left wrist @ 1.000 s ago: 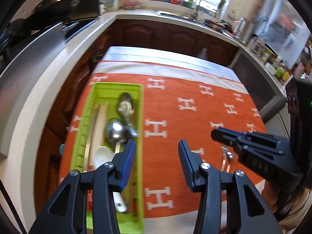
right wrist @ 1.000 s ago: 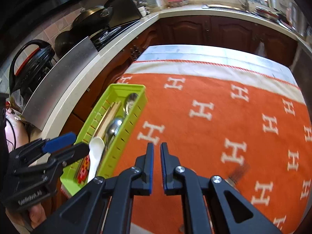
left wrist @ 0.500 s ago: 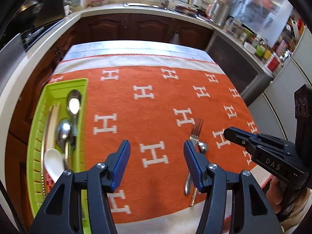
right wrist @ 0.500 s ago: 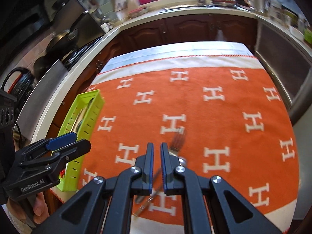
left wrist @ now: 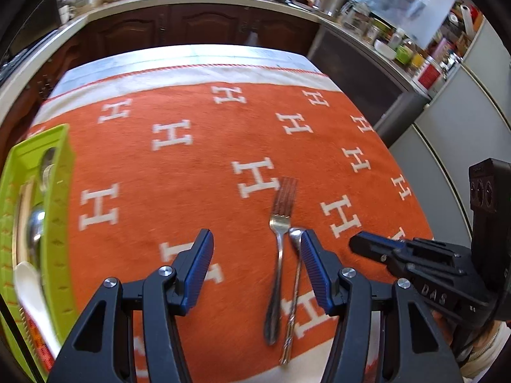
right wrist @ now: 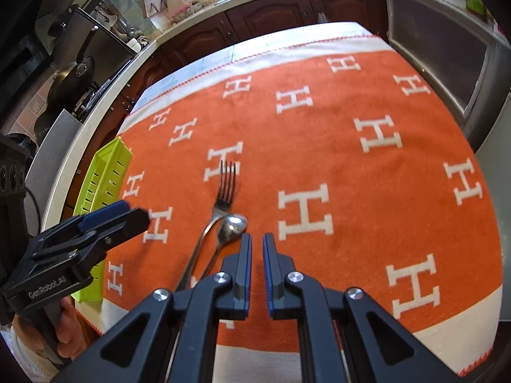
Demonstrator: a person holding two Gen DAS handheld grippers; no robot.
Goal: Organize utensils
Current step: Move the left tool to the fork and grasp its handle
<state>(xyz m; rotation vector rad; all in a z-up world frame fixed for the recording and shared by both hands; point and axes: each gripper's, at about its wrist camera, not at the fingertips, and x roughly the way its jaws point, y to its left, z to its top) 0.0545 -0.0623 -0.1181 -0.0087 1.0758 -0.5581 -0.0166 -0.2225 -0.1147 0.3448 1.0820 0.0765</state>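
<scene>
Left gripper (left wrist: 255,265) sits low centre of the left wrist view, jaws about half open, nothing between the pads; they've just been opening wider. It hangs above the orange cloth (left wrist: 179,172), not touching anything.

Fork (left wrist: 280,233) and spoon (left wrist: 295,274) lie side by side on the cloth, right of centre in that view, handles toward the camera. Spoon bowl sits just beside the fork's neck; whether they touch I can't tell. The gripper's right finger overlaps the spoon bowl in the frame.

Tray (left wrist: 60,198), lime green, at the left edge of the left view, holds metal spoons and a white spoon (left wrist: 27,281); the contents are blurred.

Right gripper (right wrist: 257,268) bottom centre of the right wrist view, jaws nearly closed with a thin gap, holding nothing. Fork and spoon lie just upper left of its tips. Tray sits far left.
</scene>
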